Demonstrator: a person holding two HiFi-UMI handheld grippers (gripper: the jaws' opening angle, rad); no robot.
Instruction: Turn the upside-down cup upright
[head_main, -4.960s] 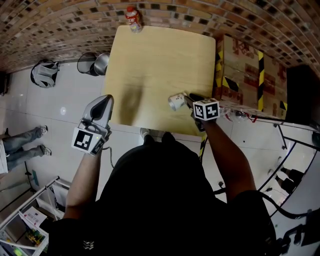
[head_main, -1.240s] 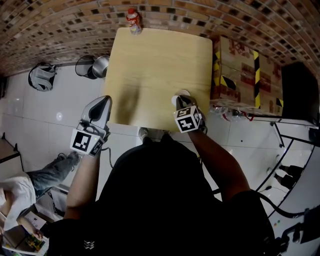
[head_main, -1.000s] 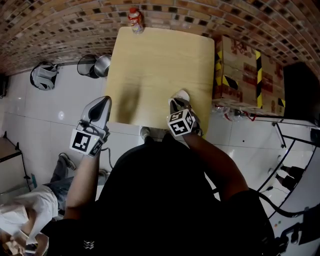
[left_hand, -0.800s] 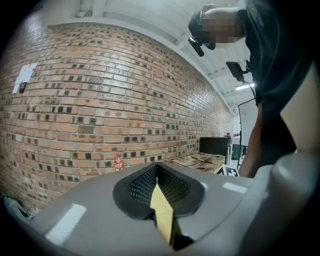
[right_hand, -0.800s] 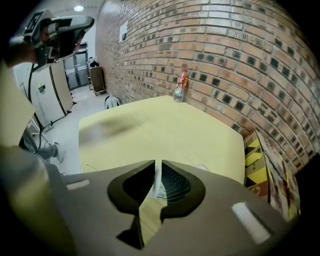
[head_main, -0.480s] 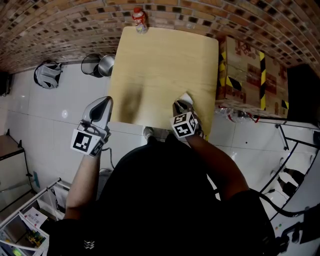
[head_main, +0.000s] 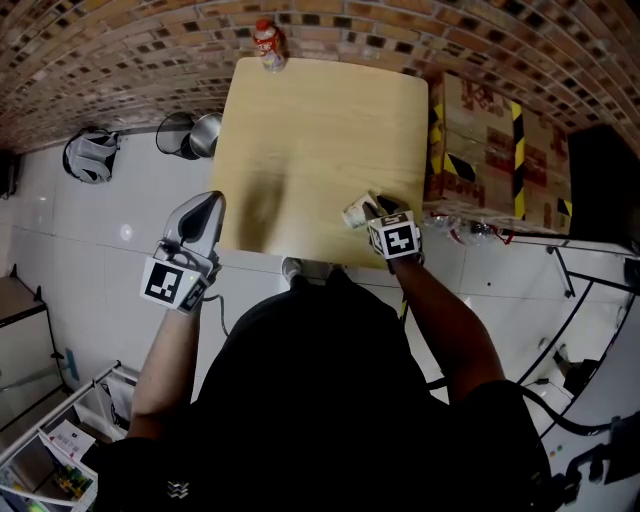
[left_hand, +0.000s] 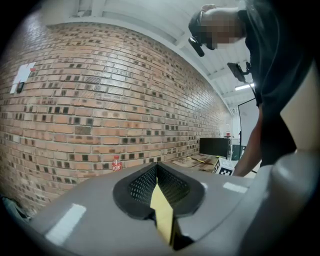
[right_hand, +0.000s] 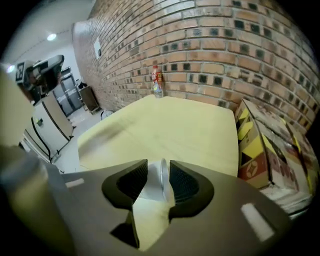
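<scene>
A white paper cup is at the front right of the pale wooden table. From the head view I cannot tell whether it stands upright or leans. My right gripper is right against it, pointing steeply down. In the right gripper view the cup has its thin rim between the jaws. These jaws have just been opening and now stand apart, with a sliver of table showing beside the rim. My left gripper hangs over the floor off the table's front left corner, level and shut on nothing.
A small bottle with a red label stands at the table's far edge by the brick wall. Cardboard boxes with hazard stripes sit close to the table's right side. Two round bins and a bag are on the floor to the left.
My right gripper has shifted right along the table's front edge and rolled, and the cup now shows at its left. Its jaws stand wider. The left gripper has not moved.
</scene>
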